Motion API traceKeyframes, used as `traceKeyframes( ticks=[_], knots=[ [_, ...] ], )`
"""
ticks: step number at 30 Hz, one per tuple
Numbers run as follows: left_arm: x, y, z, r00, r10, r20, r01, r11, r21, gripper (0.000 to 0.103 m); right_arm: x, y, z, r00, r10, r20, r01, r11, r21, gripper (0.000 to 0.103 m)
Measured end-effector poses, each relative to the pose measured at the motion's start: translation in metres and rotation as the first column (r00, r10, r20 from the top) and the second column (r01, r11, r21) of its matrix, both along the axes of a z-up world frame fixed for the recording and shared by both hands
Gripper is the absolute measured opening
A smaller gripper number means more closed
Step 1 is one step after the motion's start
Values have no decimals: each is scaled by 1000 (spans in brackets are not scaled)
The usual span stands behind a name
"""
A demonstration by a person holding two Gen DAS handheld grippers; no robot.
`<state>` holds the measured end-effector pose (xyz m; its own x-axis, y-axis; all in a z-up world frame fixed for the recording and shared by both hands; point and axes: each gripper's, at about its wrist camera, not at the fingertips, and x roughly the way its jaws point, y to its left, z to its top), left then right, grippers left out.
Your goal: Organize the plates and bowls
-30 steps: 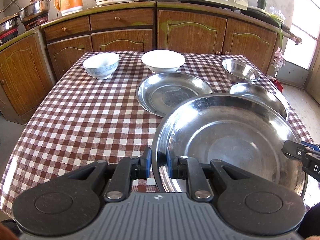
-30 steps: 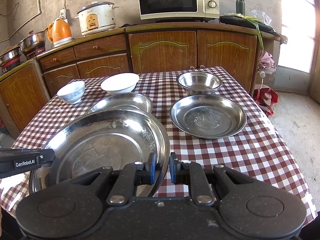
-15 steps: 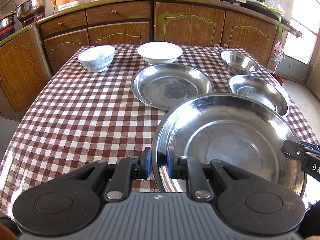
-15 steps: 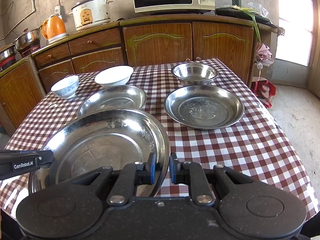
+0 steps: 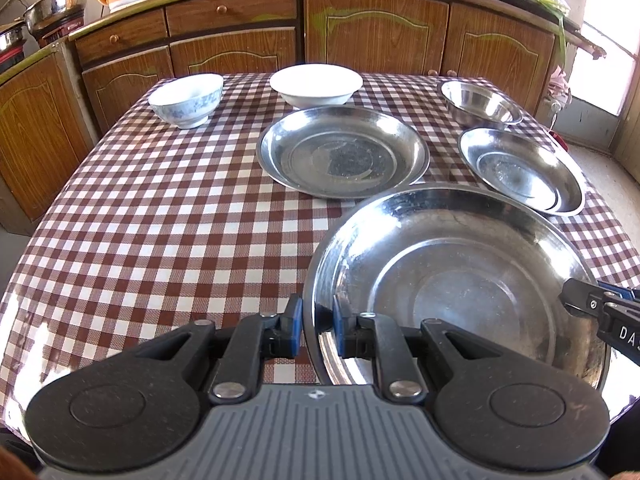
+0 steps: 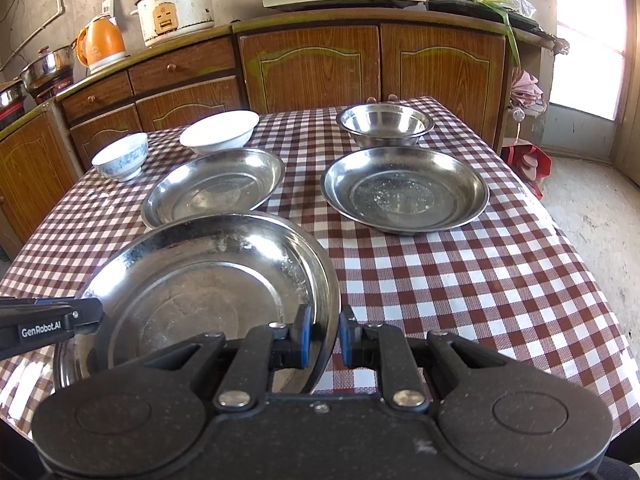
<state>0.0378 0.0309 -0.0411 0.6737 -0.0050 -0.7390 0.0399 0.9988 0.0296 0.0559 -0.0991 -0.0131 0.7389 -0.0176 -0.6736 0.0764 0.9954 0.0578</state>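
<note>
A large steel plate (image 5: 452,280) (image 6: 200,280) is held over the near part of the checked table between both grippers. My left gripper (image 5: 316,328) is shut on its left rim, and my right gripper (image 6: 324,336) is shut on its right rim. Each view also shows the other gripper's tip at the plate's far side, the right gripper (image 5: 592,304) and the left gripper (image 6: 52,320). Behind lie two smaller steel plates, the left plate (image 5: 344,152) (image 6: 216,184) and the right plate (image 5: 520,168) (image 6: 404,188). A steel bowl (image 6: 384,122), a white bowl (image 6: 218,130) and a blue-patterned bowl (image 6: 120,156) stand at the back.
The table's cloth (image 5: 160,220) is bare on its left side and on the near right (image 6: 480,280). Wooden cabinets (image 6: 312,68) run behind the table, bearing a microwave, a rice cooker (image 6: 174,10) and an orange kettle (image 6: 100,42). A doorway opens at the right.
Both grippers have sunk a little with the large plate still clamped between them, and the view tips further down onto the table. The other dishes have not moved.
</note>
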Motion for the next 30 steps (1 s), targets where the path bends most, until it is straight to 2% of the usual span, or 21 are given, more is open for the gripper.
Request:
traceKeyframes(
  ticks=[30],
  knots=[
    [15,10,-25,998,26,-56,-24,999,21,18,13,14,-30,998,26,-53,-28,999,-36,21]
  ],
)
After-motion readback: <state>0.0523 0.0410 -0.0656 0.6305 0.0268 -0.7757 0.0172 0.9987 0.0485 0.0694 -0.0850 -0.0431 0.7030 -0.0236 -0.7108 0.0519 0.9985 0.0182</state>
